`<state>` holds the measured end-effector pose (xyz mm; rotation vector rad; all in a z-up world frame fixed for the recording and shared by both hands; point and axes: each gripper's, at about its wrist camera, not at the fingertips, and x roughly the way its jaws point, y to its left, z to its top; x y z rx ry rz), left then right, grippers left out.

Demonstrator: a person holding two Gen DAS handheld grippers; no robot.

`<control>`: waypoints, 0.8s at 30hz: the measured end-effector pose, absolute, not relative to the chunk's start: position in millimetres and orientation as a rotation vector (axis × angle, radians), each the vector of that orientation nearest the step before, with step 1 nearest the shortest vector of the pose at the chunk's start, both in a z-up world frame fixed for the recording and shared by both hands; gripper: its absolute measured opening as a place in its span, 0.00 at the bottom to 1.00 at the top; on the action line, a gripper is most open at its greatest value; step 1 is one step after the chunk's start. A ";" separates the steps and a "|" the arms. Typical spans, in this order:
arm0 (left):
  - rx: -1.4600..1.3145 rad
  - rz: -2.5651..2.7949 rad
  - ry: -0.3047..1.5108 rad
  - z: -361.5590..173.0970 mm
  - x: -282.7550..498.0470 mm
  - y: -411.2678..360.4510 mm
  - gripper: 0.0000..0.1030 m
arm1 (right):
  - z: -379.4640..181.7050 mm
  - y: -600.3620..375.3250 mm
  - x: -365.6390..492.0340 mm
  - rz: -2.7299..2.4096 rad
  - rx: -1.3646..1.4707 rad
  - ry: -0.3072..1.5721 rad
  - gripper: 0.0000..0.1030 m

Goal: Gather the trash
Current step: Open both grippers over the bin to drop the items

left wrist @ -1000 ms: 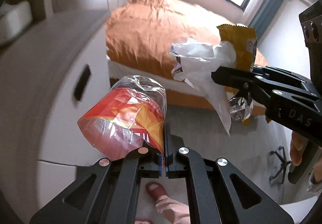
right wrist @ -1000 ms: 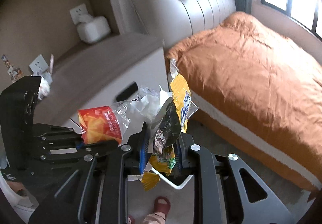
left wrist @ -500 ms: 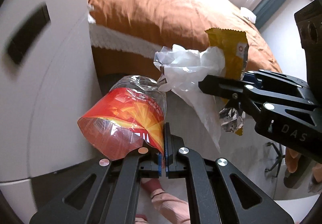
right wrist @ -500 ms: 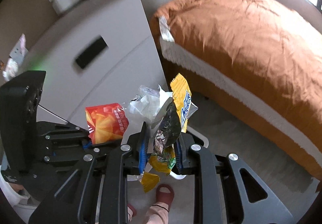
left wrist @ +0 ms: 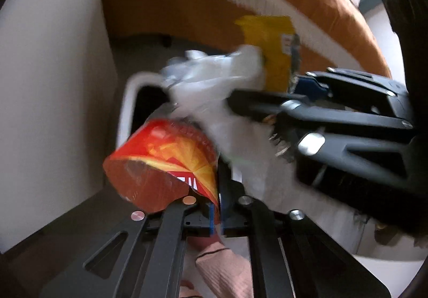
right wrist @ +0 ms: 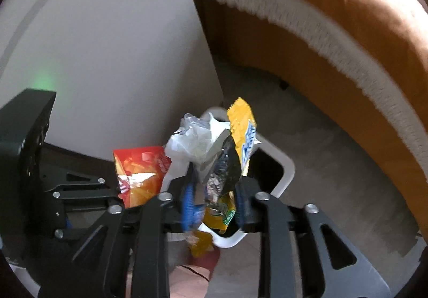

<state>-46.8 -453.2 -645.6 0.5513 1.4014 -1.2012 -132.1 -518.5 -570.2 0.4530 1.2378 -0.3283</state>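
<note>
Both grippers are dropping from bed height toward the floor since the earlier frames; the nightstand top and window are gone from view, and a white bin (right wrist: pixel 287 169) is now showing directly under the load.

Left gripper (left wrist: pixel 218 213): jaws are opening, gap narrow, the edge of the red bottle (left wrist: pixel 163 161) lying between the pads. Contact is looking marginal; the frame is blurred, so I am reading the bottle as loosening, not yet falling. It is hanging over the bin's left rim in the left view.

Right gripper (right wrist: pixel 214 204): jaws are opening, clearly parted. The wrappers (right wrist: pixel 227 164) — white plastic, yellow packet, dark foil — are sitting in the gap with daylight showing beside the blue pad (right wrist: pixel 188 204), so the bundle is releasing above the bin's dark mouth.

Surroundings: cabinet (right wrist: pixel 107 44) to the left, bed (right wrist: pixel 347 30) to the right, a foot in a slipper (right wrist: pixel 206 260) just below the bin's near rim.

Risks from here:
- Bottle is hanging near the rim, not over the centre; it could be striking the edge and rolling off to the floor.
- Light plastic is drifting easily; release during downward motion could be scattering pieces outside.
- Foil may be clinging to a pad and staying behind.
- The two grippers are crowding each other; a bump could be knocking trash aside.
</note>
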 end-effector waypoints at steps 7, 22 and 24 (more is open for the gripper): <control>0.578 -1.153 1.393 -692.7 -43.7 -454.7 0.95 | -618.1 -522.3 -137.9 -0.350 0.380 1.292 0.90; 0.511 -1.155 1.311 -554.5 -48.8 -435.3 0.95 | -501.6 -520.4 -135.2 -0.392 0.332 1.206 0.96; 0.487 -1.151 1.276 -523.4 -50.3 -431.2 0.95 | -467.6 -521.1 -135.8 -0.403 0.321 1.177 0.96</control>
